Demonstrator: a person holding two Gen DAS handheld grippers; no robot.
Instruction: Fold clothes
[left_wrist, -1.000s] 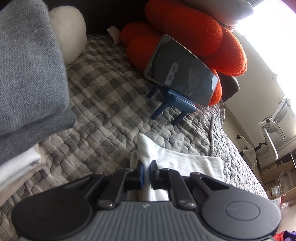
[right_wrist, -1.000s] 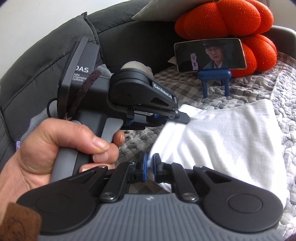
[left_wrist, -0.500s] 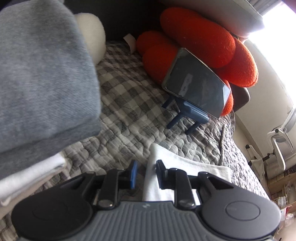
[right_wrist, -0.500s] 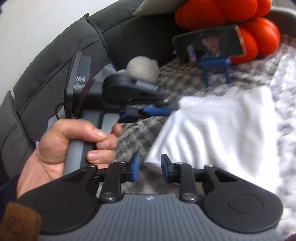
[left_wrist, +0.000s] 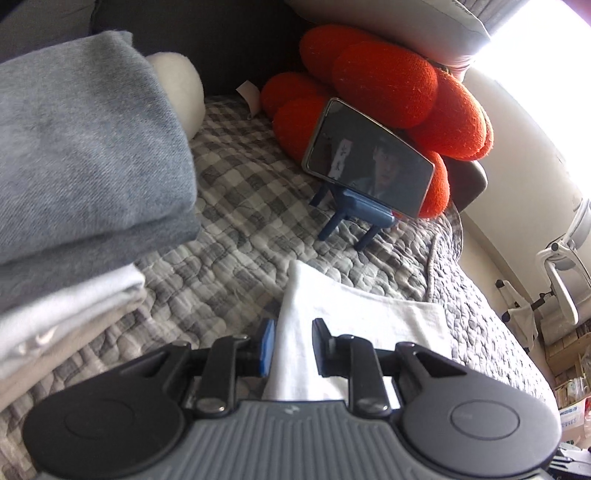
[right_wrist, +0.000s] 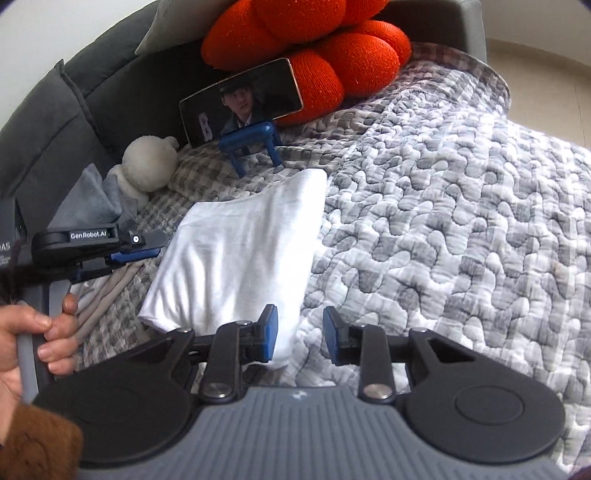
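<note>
Both grippers have let go of the folded white garment (right_wrist: 240, 254), which lies flat on the grey checked quilt (right_wrist: 443, 206). Left gripper (left_wrist: 293, 345): a second ago its pads pinched a raised fold of the white cloth; its jaws have just been opening, and now they stand apart with the garment's near corner lying between them, the pads not pressing it. Its view has also shifted, so the stack of folded clothes (left_wrist: 85, 155) to its left now shows its full top edge.

Right gripper (right_wrist: 299, 338): a second ago its jaws were nearly closed at the garment's near edge; they have just been opening and now stand apart with nothing held. The gripper has swung to the right, so the garment's near corner sits just ahead of its left pad while the right pad is over bare quilt. From this view the left gripper has drawn off to the far left, clear of the cloth, with the person's hand (right_wrist: 33, 336) around its handle. Beyond the garment, the phone (right_wrist: 240, 101) on its blue stand (right_wrist: 251, 142) leans against the orange cushion (right_wrist: 306, 48).
</note>
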